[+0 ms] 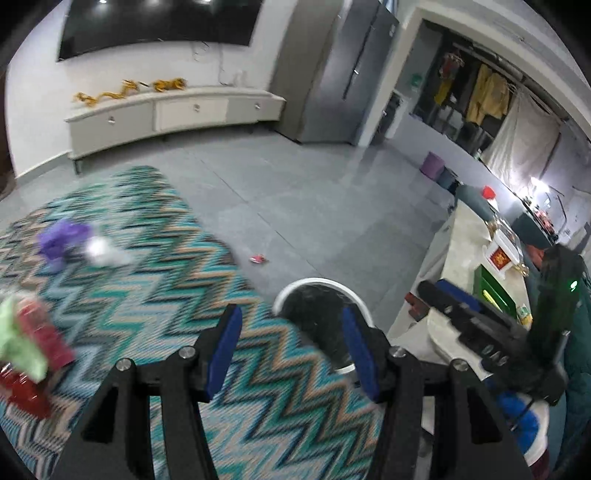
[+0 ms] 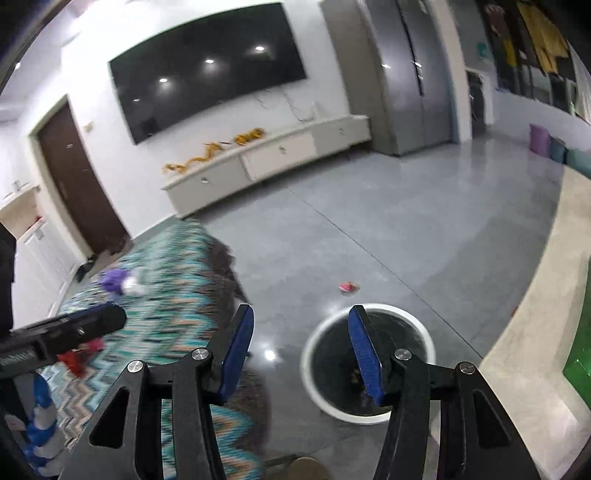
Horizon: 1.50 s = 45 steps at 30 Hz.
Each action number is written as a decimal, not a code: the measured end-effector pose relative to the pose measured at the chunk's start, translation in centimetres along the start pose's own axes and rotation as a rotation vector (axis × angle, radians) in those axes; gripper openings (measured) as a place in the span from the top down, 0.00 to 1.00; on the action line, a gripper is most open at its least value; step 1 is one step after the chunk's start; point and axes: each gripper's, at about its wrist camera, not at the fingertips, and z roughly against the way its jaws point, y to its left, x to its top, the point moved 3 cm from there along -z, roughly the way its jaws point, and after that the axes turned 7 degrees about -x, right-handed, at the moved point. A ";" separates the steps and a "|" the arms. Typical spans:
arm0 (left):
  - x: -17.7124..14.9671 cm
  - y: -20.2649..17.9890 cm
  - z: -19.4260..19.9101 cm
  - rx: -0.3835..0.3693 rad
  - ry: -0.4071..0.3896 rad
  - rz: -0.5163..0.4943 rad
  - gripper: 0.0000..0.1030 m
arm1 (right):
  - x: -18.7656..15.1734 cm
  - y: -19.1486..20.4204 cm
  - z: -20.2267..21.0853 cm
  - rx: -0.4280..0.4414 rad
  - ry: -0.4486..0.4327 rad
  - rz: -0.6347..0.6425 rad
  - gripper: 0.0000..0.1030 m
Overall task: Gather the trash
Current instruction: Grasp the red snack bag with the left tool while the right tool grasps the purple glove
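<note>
Above bin (image 2: pixel 369 413), both tools (image 1: pixel 291 350) (image 2: pixel 301 354) half-open, empty.

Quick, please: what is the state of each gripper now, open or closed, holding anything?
Left gripper: open, holding nothing.
Right gripper: open, holding nothing.

Bin (image 2: pixel 367 363) on the bare floor (image 2: pixel 369 229), just right of the rug (image 1: pixel 155 258). Small scrap (image 2: pixel 349 287) on the floor beyond the bin; two bundles (image 1: pixel 79 245) lie on the rug, farther left. Cabinet (image 1: pixel 166 114) along the far wall beneath the screen (image 1: pixel 159 26).
</note>
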 end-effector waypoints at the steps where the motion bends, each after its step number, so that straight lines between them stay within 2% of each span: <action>1: -0.4 0.7 1.1 0.017 -0.011 0.004 0.47 | 0.0 1.0 0.7 0.011 -0.008 0.014 0.48; 9: -5.4 9.6 10.5 0.143 -0.100 0.134 0.48 | 0.0 9.2 4.3 0.116 -0.043 0.147 0.48; 15: -8.2 16.2 14.2 0.220 -0.134 0.263 0.48 | -0.1 13.7 4.1 0.165 -0.038 0.221 0.48; 21: -8.5 19.8 14.0 0.234 -0.138 0.334 0.50 | -0.2 17.3 2.3 0.201 -0.011 0.266 0.48; 30: -8.2 22.9 10.6 0.209 -0.108 0.397 0.62 | 0.7 21.3 -2.9 0.221 0.046 0.349 0.48; 33: -8.6 23.8 9.7 0.197 -0.095 0.409 0.73 | 0.8 23.4 -5.5 0.231 0.073 0.393 0.48; 35: -8.7 24.3 9.2 0.177 -0.089 0.421 0.86 | 0.8 25.0 -7.3 0.235 0.088 0.428 0.48; 37: -8.8 24.7 9.0 0.163 -0.098 0.427 0.90 | 1.1 26.7 -9.1 0.244 0.101 0.462 0.48; 45: -9.8 25.2 10.6 0.167 -0.146 0.427 0.94 | 1.7 33.6 -15.7 0.336 0.146 0.555 0.48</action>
